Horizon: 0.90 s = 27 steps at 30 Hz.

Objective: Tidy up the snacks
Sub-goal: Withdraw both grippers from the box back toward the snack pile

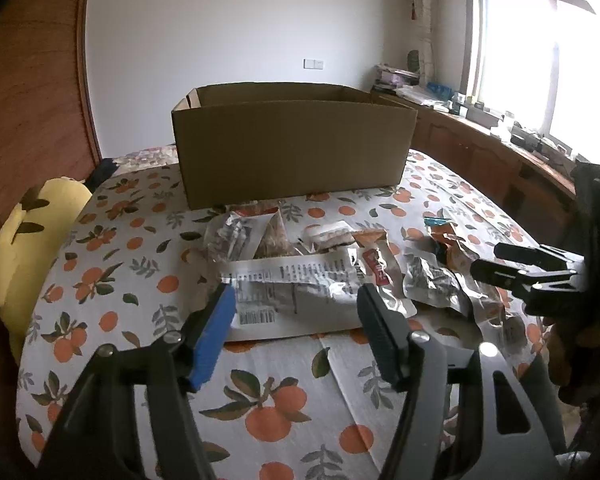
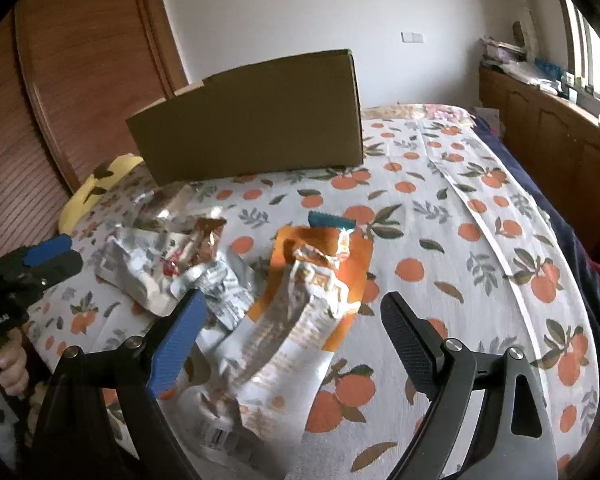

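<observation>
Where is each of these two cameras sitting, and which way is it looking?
Left wrist view: sits on the left gripper, looking over a flat white packet toward the cardboard box; right gripper at right edge.
Right wrist view: sits on the right gripper, looking over an orange snack bag; left gripper and hand at left edge.
Shared: box, snack pile, orange-print cloth.

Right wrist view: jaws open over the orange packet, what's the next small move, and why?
Probably lower the right gripper a little further and close on the orange snack packet. Its jaws stand wide with the packet lying between them, pads not pressing it. The cardboard box sits open behind the pile, so a secure grip comes before any lift toward it.
</observation>
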Tool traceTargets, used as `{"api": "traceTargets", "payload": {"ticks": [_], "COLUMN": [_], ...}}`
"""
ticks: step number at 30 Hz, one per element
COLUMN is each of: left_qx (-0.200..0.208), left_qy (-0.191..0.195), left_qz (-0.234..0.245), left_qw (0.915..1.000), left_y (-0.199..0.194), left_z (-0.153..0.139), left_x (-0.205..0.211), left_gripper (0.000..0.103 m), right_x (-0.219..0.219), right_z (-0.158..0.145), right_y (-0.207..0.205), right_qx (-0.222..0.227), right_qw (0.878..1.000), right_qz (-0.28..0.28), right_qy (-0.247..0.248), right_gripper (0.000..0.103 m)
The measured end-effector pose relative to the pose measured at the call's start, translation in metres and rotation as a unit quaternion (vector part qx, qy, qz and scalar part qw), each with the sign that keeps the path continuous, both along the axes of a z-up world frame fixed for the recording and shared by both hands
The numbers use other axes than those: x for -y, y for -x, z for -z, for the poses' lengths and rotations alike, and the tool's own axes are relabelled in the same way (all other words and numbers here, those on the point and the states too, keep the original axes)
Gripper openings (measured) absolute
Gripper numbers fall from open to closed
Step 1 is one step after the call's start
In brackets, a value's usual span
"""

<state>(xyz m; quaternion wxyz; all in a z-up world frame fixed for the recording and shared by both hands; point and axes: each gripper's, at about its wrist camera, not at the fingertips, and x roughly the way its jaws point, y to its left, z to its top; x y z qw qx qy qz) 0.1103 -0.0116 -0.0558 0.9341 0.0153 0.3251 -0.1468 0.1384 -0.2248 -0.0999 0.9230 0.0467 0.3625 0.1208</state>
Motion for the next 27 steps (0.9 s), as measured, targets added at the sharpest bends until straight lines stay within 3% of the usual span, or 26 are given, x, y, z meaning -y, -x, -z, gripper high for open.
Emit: {"api": "traceTargets", "payload": {"ticks": [7,14,17,19,23,27], "left_qx": [-0.005,-0.010,-0.014,-0.017,-0.030,-0.044], "left_qy": [0.002,0.001,0.003,0.003,0.013,0.017], "left_qz": [-0.003,-0.007,-0.009,-0.009,-0.009,-0.023], "left_qw": [1.0000,0.9999,0.9999,0.9998,0.9994,0.9986], "left_y": [0.001,-0.002,-0.007,-0.011,-0.021,-0.034], "left_z": [0.002,0.005,0.005,0.005,0.007,0.011], "left_x": [0.000,0.001,-0.001,-0.002,-0.006,-0.014], "left_gripper": [0.066,0.066,0.066,0.067,0.067,0.068], "right_x": [-0.001,-0.017,-0.018,-0.016,-0.010,-0.015], "right_z": [0.015,0.017,0.017,0.016,0.014,0.016], "right_y": [-0.002,-0.001,-0.001,-0.001,0.000,0.004], "right_qx": [-0.023,-0.029,-0.031,-0.035,-0.040,-0.028], "right_qw": [1.000,0.998,0.997,0.997,0.997,0.996], "right_qz": [0.004,0.003,-0.005,-0.008,-0.014,-0.016], "right_qy": [-0.001,0.061,0.074,0.073,0.061,0.079], "right_gripper": [0.091,0.089,0.080,0.063,0.058,0.058]}}
